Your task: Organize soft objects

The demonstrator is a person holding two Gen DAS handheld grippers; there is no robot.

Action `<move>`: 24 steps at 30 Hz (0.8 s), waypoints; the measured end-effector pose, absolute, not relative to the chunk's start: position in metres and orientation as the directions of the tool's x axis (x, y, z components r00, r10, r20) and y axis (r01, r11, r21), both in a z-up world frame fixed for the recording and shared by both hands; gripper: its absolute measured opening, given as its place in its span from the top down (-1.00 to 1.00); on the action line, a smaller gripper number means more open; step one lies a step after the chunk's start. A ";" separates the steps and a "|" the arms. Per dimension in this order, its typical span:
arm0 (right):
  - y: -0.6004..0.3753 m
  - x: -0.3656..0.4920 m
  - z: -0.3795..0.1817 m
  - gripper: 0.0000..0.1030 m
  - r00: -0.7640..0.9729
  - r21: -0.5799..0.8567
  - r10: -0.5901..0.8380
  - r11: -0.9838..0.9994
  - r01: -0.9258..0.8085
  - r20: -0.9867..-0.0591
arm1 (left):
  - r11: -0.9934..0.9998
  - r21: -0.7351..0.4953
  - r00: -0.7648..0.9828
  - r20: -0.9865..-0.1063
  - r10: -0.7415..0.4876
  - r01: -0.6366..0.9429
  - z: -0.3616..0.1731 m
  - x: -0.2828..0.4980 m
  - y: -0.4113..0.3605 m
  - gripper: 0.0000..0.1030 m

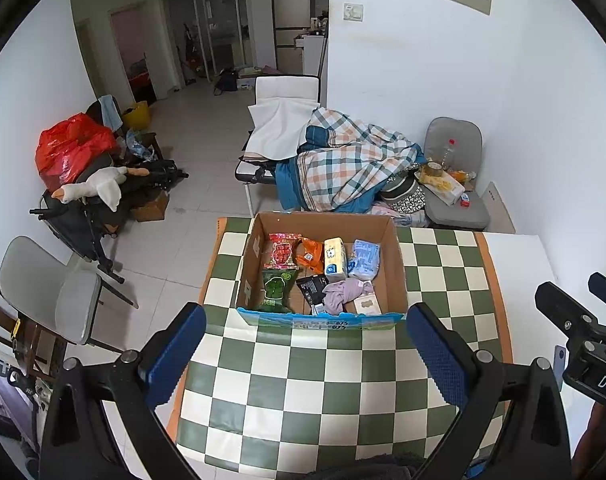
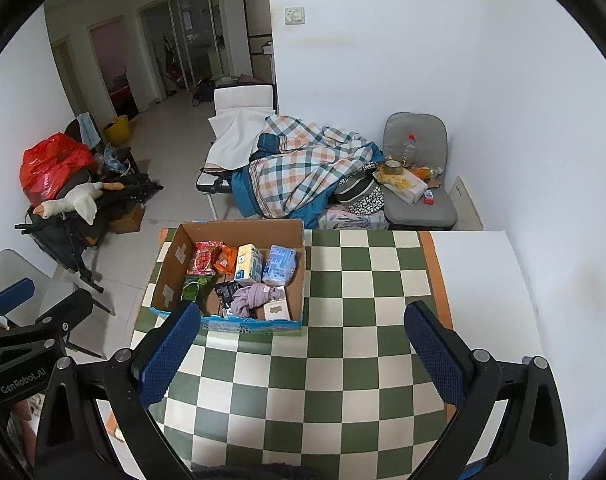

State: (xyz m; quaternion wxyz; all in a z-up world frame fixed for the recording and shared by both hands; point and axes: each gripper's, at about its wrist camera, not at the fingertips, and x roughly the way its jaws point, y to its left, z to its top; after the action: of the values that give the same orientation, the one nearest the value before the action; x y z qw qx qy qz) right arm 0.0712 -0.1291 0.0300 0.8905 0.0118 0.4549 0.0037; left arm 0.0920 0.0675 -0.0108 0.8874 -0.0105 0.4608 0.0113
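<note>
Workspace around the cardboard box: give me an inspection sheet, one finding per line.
Surface: table with green and cream checkered cloth; its bare white part lies to the right.
Job's things: open cardboard box holds a red snack bag, green snack bag, orange packet, yellow tissue pack, blue tissue pack, black pouch, crumpled lilac cloth and a beige packet.
Clutter: nothing seen on the cloth outside the box.
Grippers: left gripper and right gripper both open, empty, short of the box.
Cables: nothing seen.
Surroundings: plaid blanket, grey chair with items, red bag, plush goose.
</note>
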 end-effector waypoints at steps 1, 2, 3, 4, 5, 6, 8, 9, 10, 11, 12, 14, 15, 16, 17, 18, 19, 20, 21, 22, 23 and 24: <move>-0.129 0.071 0.030 -1.00 0.585 0.028 0.020 1.000 0.005 -0.811 | 1.000 -0.007 0.576 -0.818 0.012 -0.031 -0.010 0.092 0.067 -0.99; -0.129 0.071 0.030 -1.00 0.585 0.029 0.020 1.000 0.006 -0.811 | 0.999 -0.005 0.576 -0.817 0.014 -0.032 -0.009 0.092 0.067 -0.99; -0.129 0.071 0.030 -1.00 0.585 0.028 0.020 1.000 0.004 -0.811 | 1.000 -0.005 0.577 -0.817 0.014 -0.031 -0.007 0.093 0.067 -1.00; -0.130 0.071 0.030 -1.00 0.585 0.026 0.019 1.000 0.004 -0.810 | 0.999 -0.005 0.578 -0.816 0.014 -0.032 -0.006 0.093 0.066 -1.00; -0.130 0.071 0.030 -1.00 0.585 0.027 0.019 1.000 0.004 -0.811 | 0.999 -0.005 0.578 -0.816 0.015 -0.032 -0.007 0.093 0.067 -0.99; -0.130 0.071 0.030 -1.00 0.585 0.026 0.019 1.000 0.004 -0.811 | 0.999 -0.005 0.579 -0.815 0.014 -0.031 -0.005 0.094 0.066 -0.99; -0.130 0.071 0.030 -1.00 0.586 0.025 0.019 1.000 0.004 -0.810 | 0.999 -0.003 0.581 -0.814 0.017 -0.033 -0.005 0.095 0.067 -0.99; -0.130 0.071 0.030 -1.00 0.586 0.023 0.015 1.000 0.006 -0.810 | 0.999 -0.003 0.581 -0.814 0.016 -0.032 -0.005 0.096 0.067 -1.00; -0.130 0.072 0.030 -1.00 0.586 0.023 0.015 1.000 0.007 -0.810 | 0.999 -0.003 0.581 -0.814 0.016 -0.032 -0.004 0.096 0.067 -0.99; -0.130 0.072 0.031 -1.00 0.586 0.025 0.015 1.000 0.008 -0.810 | 0.999 -0.004 0.582 -0.813 0.016 -0.032 -0.005 0.096 0.068 -0.99; -0.130 0.072 0.031 -1.00 0.586 0.024 0.015 1.000 0.008 -0.810 | 0.999 -0.003 0.582 -0.813 0.016 -0.033 -0.005 0.096 0.068 -0.99; -0.130 0.072 0.030 -1.00 0.586 0.023 0.015 1.000 0.007 -0.810 | 0.999 -0.002 0.582 -0.813 0.017 -0.033 -0.005 0.096 0.067 -0.99; -0.130 0.072 0.031 -1.00 0.586 0.023 0.014 1.000 0.007 -0.810 | 0.999 -0.004 0.581 -0.813 0.016 -0.033 -0.006 0.095 0.068 -1.00; -0.130 0.072 0.030 -1.00 0.587 0.022 0.014 1.000 0.007 -0.810 | 0.999 -0.004 0.582 -0.813 0.015 -0.032 -0.005 0.095 0.067 -0.99; -0.131 0.072 0.031 -1.00 0.586 0.022 0.014 1.000 0.008 -0.810 | 0.999 -0.004 0.583 -0.812 0.016 -0.033 -0.005 0.095 0.067 -0.99; -0.131 0.072 0.031 -1.00 0.585 0.024 0.015 1.000 0.008 -0.811 | 0.999 -0.003 0.582 -0.813 0.017 -0.033 -0.006 0.095 0.068 -0.99; -0.130 0.071 0.031 -1.00 0.587 0.022 0.013 1.000 0.009 -0.810 | 0.999 -0.003 0.582 -0.813 0.017 -0.033 -0.006 0.095 0.067 -0.99; -0.130 0.071 0.031 -1.00 0.588 0.020 0.008 1.000 0.014 -0.809 | 0.999 -0.003 0.583 -0.813 0.017 -0.034 -0.005 0.095 0.067 -0.99; -0.130 0.071 0.031 -1.00 0.588 0.020 0.005 1.000 0.018 -0.809 | 0.999 -0.003 0.583 -0.813 0.018 -0.035 -0.006 0.094 0.067 -0.99; -0.130 0.071 0.031 -1.00 0.588 0.022 0.006 1.000 0.021 -0.809 | 0.999 -0.003 0.583 -0.812 0.017 -0.033 -0.005 0.095 0.066 -0.99; -0.130 0.071 0.031 -1.00 0.588 0.021 0.005 1.000 0.020 -0.809 | 0.999 -0.004 0.583 -0.813 0.017 -0.034 -0.006 0.094 0.067 -0.99; -0.131 0.071 0.032 -1.00 0.589 0.020 0.003 1.000 0.022 -0.808 | 0.999 -0.004 0.584 -0.812 0.016 -0.033 -0.005 0.095 0.066 -0.99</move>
State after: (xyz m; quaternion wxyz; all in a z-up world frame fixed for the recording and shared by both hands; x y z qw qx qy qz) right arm 0.0705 -0.1312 0.0317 0.8912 0.0140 0.4533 -0.0054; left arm 0.0947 0.0661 -0.0051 0.8898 -0.0093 0.4561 0.0140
